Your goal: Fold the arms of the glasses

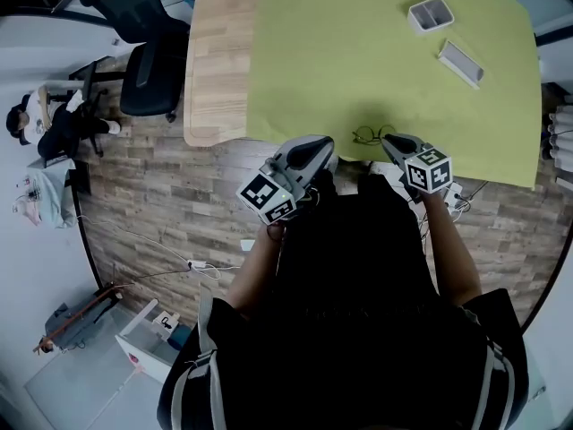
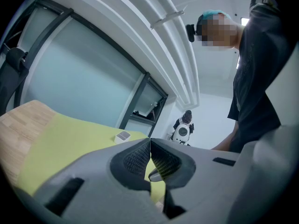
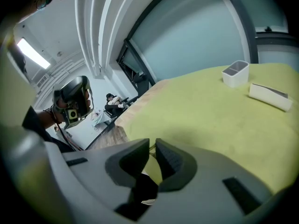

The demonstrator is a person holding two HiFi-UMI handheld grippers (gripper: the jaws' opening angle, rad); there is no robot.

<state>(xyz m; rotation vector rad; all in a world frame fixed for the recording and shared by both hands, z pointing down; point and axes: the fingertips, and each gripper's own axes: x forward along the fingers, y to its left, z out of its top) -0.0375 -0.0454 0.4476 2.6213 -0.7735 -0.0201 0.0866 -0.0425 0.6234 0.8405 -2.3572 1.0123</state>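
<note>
Glasses [image 1: 374, 135] at the near edge of the tabletop [image 1: 215, 61]
They lie on the mat [image 1: 340, 52]; a tray [image 1: 431, 13] stands behind to the right, a box [image 1: 460, 63] near it.

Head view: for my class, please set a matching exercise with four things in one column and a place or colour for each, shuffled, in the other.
Things
1. glasses
2. open white box
3. office chair
4. mat

Places and colours
A. black, standing off the left side of the table
B. yellow-green, covering most of the table
C. close to the mat's near edge
D. far right part of the mat

Pairs: 1-C, 2-D, 3-A, 4-B
</note>
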